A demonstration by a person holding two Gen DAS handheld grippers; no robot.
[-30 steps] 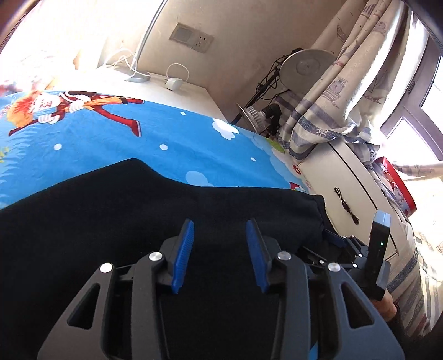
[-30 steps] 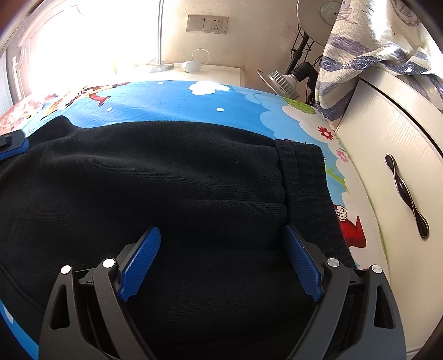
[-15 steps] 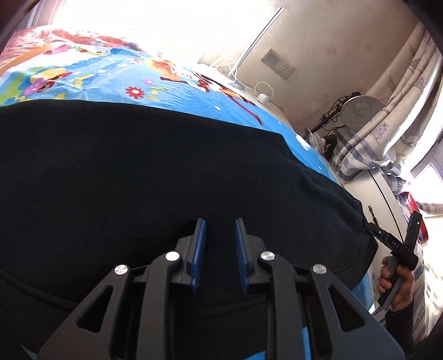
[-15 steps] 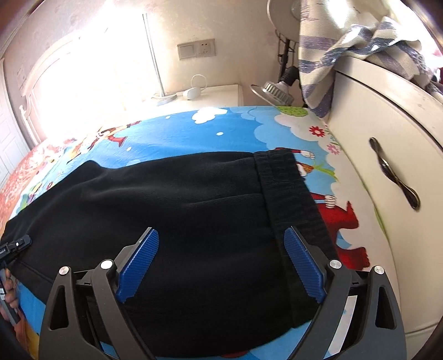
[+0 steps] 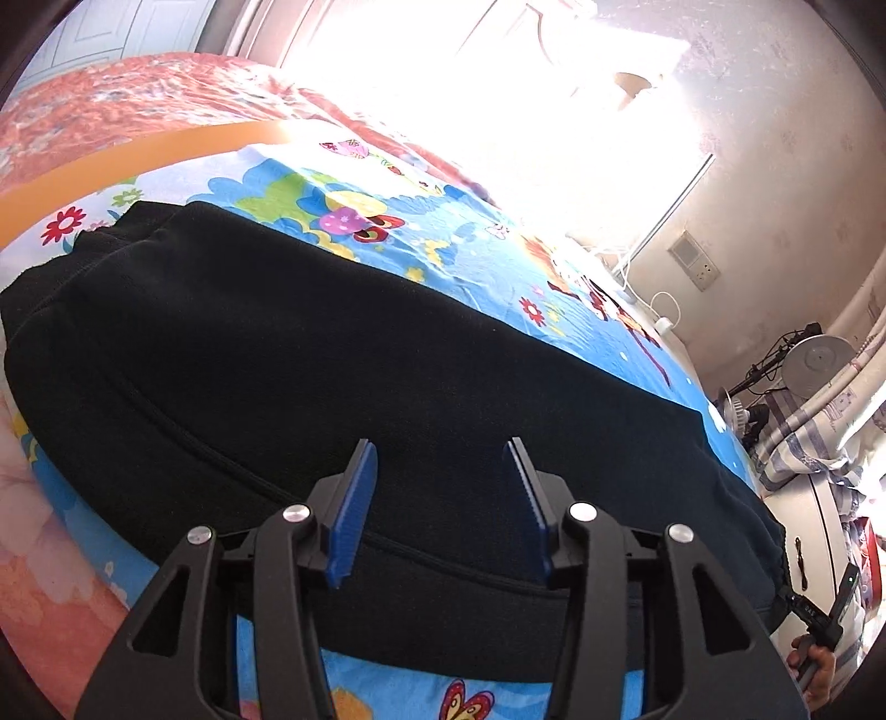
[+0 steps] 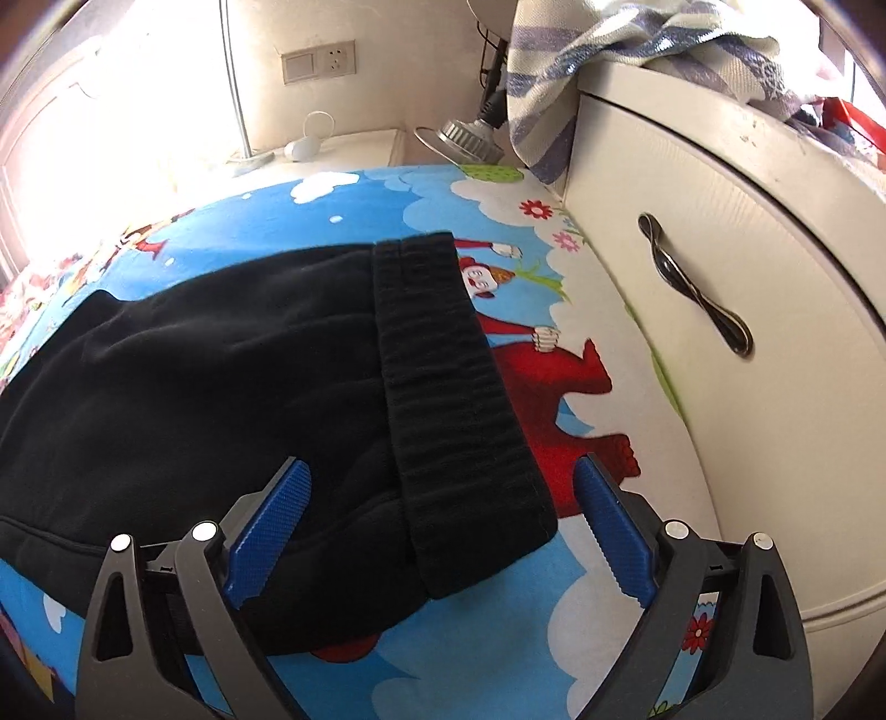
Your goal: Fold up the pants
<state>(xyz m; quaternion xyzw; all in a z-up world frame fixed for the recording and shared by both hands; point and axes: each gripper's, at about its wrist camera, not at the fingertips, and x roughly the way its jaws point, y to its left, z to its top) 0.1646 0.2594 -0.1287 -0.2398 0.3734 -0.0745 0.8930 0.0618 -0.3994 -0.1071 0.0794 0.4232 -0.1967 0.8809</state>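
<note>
Black pants [image 5: 343, 354] lie flat lengthwise on the blue cartoon bedsheet [image 5: 459, 249]. My left gripper [image 5: 440, 471] is open and empty, hovering over the middle of the pants near their front seam. In the right wrist view the pants [image 6: 194, 387] end in a ribbed waistband [image 6: 448, 387] at the right. My right gripper [image 6: 443, 498] is wide open and empty, straddling the waistband's near corner from above. The right gripper [image 5: 825, 620] also shows at the far right edge of the left wrist view.
A white cabinet [image 6: 720, 277] with a dark handle [image 6: 692, 282] stands against the bed's right side. A striped cloth [image 6: 609, 50] lies on top of it. A nightstand [image 6: 332, 149] with a charger stands at the head. A fan [image 5: 814, 360] stands in the corner.
My left gripper has swung left along the pants and opened from nearly closed to open. My right gripper has pulled back toward the waistband's near corner, staying wide open.
</note>
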